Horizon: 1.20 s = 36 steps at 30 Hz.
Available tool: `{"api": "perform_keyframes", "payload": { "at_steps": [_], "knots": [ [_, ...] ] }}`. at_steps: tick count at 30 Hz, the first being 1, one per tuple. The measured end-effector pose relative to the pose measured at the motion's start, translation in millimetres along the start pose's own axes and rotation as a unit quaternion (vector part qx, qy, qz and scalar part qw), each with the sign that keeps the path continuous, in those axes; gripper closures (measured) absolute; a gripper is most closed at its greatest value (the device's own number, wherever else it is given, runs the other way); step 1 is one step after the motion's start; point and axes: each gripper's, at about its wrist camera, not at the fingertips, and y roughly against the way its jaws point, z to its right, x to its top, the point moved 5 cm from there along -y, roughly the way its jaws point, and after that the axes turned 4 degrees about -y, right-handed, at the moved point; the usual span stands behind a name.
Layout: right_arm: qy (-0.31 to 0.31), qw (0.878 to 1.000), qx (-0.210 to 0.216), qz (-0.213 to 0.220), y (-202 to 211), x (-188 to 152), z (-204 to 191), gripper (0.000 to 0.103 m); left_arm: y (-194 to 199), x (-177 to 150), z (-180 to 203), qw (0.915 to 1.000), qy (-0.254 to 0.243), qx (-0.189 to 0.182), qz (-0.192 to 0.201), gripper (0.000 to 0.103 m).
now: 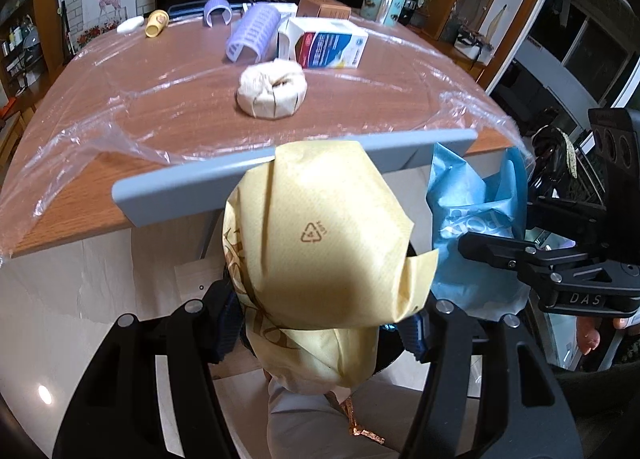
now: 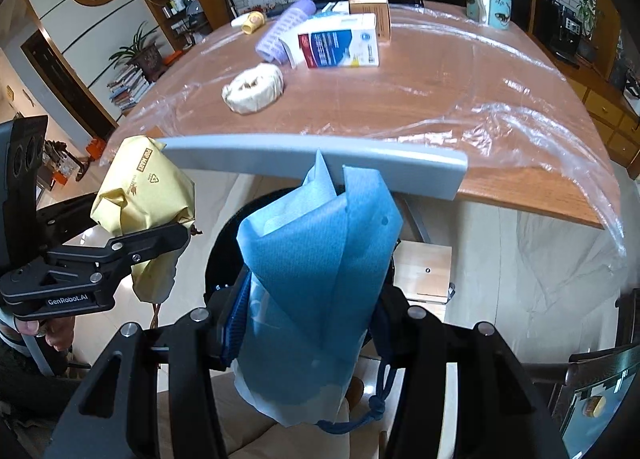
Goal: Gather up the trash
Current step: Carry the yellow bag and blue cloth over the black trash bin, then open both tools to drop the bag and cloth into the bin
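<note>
A yellow bag (image 1: 320, 243) is pinched upright in the left tool (image 1: 320, 333) and a blue bag (image 2: 316, 279), long axis vertical, in the right tool (image 2: 308, 333), both held just off the worktop (image 1: 180, 99) edge.

A wooden table (image 1: 80, 187) covered by clear plastic sheeting (image 1: 72, 139). Near its middle lies a crumpled beige paper wad (image 1: 273, 89); just behind it, a white and blue carton (image 1: 328, 44) and lilac hair roller (image 1: 250, 35). A patterned mug (image 1: 383, 3) stands at the far edge.
</note>
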Motion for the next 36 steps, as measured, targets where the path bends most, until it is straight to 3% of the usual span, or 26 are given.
{"api": "perform_keyframes", "payload": {
  "at_steps": [36],
  "knots": [
    [0.011, 0.997, -0.036, -0.065, -79.8, -13.1, 6.2, 0.052, -64.5, -22.1, -14.4, 0.9971, -0.015, 0.016, -0.072, 0.039]
  ]
}}
